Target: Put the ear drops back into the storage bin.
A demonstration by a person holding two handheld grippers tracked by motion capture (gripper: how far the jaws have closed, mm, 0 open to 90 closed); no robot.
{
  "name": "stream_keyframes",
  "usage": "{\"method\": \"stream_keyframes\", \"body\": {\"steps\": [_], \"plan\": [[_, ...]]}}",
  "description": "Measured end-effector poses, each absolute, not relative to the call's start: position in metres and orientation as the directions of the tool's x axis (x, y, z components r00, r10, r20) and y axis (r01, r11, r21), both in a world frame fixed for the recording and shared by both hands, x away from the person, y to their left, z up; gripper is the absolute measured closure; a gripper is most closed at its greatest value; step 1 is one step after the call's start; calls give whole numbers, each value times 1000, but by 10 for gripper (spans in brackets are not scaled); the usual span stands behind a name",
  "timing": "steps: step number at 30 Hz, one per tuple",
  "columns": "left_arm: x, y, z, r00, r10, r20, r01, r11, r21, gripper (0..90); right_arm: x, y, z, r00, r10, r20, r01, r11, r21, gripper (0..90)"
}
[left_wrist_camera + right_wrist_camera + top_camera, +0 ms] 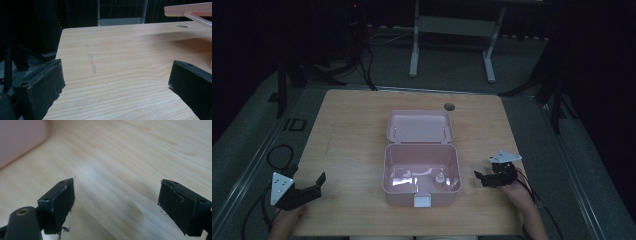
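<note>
Open box [422, 170] mid-table — flanks free

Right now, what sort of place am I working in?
Probably a lab or recording workroom: a bare wooden table with a cable hole, loose cables on grey carpet, and a white desk frame behind, in dim light.

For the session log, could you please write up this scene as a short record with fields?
Setting: wooden table in a dim room
Main object: pink box, mid-table, near the front edge
Lid: open, tipped back behind the box
Contents: a few small pale items on the box floor; too small to identify
Latch: white tab on the front wall
Left tool: open, holding nothing, near the front left corner, apart from the box
Right tool: open, holding nothing, just right of the box, pointing toward it
Contact: neither tool touches the box
</note>
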State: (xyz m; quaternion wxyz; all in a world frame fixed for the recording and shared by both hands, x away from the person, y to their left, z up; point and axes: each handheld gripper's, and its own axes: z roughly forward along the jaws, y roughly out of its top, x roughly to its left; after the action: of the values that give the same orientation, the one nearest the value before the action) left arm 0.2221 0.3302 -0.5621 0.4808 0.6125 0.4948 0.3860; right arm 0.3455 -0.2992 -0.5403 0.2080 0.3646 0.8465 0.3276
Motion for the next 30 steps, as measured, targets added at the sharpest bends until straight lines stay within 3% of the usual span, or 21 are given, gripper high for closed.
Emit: {"method": "stream_keyframes", "body": {"steps": [10, 18, 30], "plan": [[222, 330, -562, 213, 977, -3, 235, -48, 971, 4, 345, -302, -544, -455, 874, -170, 499, 408, 764, 136], [222, 330, -562, 214, 977, -3, 235, -48, 971, 4, 340, -309, -543, -286, 946, -151, 468, 275, 840, 136], [222, 330, -562, 214, 977, -1, 235, -51, 971, 3, 328, -312, -549, -171, 974, -149, 362, 203, 910, 128]]}}
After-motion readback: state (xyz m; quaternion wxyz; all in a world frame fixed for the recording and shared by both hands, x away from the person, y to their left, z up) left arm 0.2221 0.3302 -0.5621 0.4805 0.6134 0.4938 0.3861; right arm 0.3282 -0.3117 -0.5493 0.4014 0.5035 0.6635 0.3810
